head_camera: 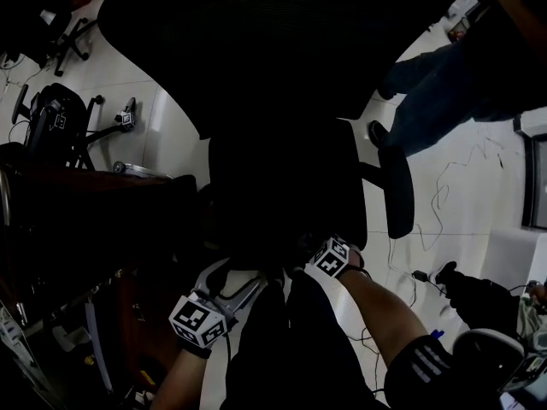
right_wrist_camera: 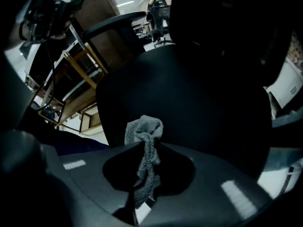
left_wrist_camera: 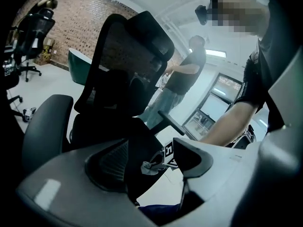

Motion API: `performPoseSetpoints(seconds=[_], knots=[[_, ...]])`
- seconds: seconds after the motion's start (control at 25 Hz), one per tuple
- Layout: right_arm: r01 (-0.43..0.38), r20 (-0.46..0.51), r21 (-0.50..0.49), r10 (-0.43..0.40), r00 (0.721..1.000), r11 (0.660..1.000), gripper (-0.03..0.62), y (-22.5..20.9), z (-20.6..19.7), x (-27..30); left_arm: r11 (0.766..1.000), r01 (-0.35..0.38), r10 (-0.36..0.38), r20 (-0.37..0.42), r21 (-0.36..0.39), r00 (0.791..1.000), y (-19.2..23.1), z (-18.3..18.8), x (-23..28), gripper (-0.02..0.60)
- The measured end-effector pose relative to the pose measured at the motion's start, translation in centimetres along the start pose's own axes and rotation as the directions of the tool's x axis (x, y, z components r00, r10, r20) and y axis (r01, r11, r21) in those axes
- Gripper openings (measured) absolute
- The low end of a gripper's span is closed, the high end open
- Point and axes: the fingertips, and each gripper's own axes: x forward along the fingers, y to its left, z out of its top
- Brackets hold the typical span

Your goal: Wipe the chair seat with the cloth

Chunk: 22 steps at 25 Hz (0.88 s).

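The black office chair fills the middle of the head view, its seat (head_camera: pixel 286 186) just beyond both grippers. In the right gripper view the seat (right_wrist_camera: pixel 199 93) lies close ahead. My right gripper (right_wrist_camera: pixel 144 148) is shut on a grey cloth (right_wrist_camera: pixel 146 129), which bunches above the jaws at the seat's front edge. In the head view the right gripper (head_camera: pixel 312 253) sits at that same edge. My left gripper (head_camera: pixel 244 289) hangs lower left of it. In the left gripper view the left gripper (left_wrist_camera: pixel 154 155) is open with nothing between its jaws, and the cloth (left_wrist_camera: pixel 147 167) shows beyond.
The chair's right armrest (head_camera: pixel 397 190) sticks out over the white floor. A person in dark trousers (head_camera: pixel 444 101) stands at the upper right. Cables (head_camera: pixel 427 220) trail on the floor. A dark desk (head_camera: pixel 85 220) and other chairs (head_camera: pixel 51 118) stand on the left.
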Motion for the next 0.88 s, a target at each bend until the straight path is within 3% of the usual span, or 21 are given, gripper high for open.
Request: performPoseSetpoints(seconds=[0.24, 0.44, 0.52, 0.64, 0.72, 0.88], knots=[[0.085, -0.025, 0.147, -0.083, 0.996, 0.985, 0.048, -5.7, -6.9, -4.8, 0.999, 0.046, -0.046, -0.005, 0.022, 0.999, -2.1, 1.3, 2.9, 0.319], [0.147, -0.056, 0.233, -0.138, 0.989, 0.961, 0.048, -7.4, -9.6, -6.7, 0.998, 0.055, -0.055, -0.014, 0.034, 0.998, -3.2, 2.1, 4.3, 0.319], [0.134, -0.025, 0.261, -0.132, 0.991, 0.956, 0.048, -7.2, -9.1, -6.9, 0.998, 0.047, -0.046, -0.011, 0.038, 0.999, -3.5, 2.7, 4.2, 0.319], [0.001, 0.169, 0.368, -0.068, 0.983, 0.93, 0.048, -5.9, -6.1, -8.7, 0.998, 0.033, -0.034, 0.009, 0.049, 0.999, -4.6, 4.3, 3.8, 0.319], [-0.109, 0.327, 0.402, -0.031, 0.945, 0.909, 0.049, -4.3, -2.7, -11.6, 0.998, 0.015, -0.017, 0.033, 0.059, 0.999, -5.5, 5.7, 2.8, 0.319], [-0.238, 0.526, 0.342, 0.024, 0.85, 0.909, 0.049, 0.8, 3.5, -18.9, 0.996, -0.02, 0.012, 0.096, 0.084, 0.995, -7.9, 8.2, -0.8, 0.319]])
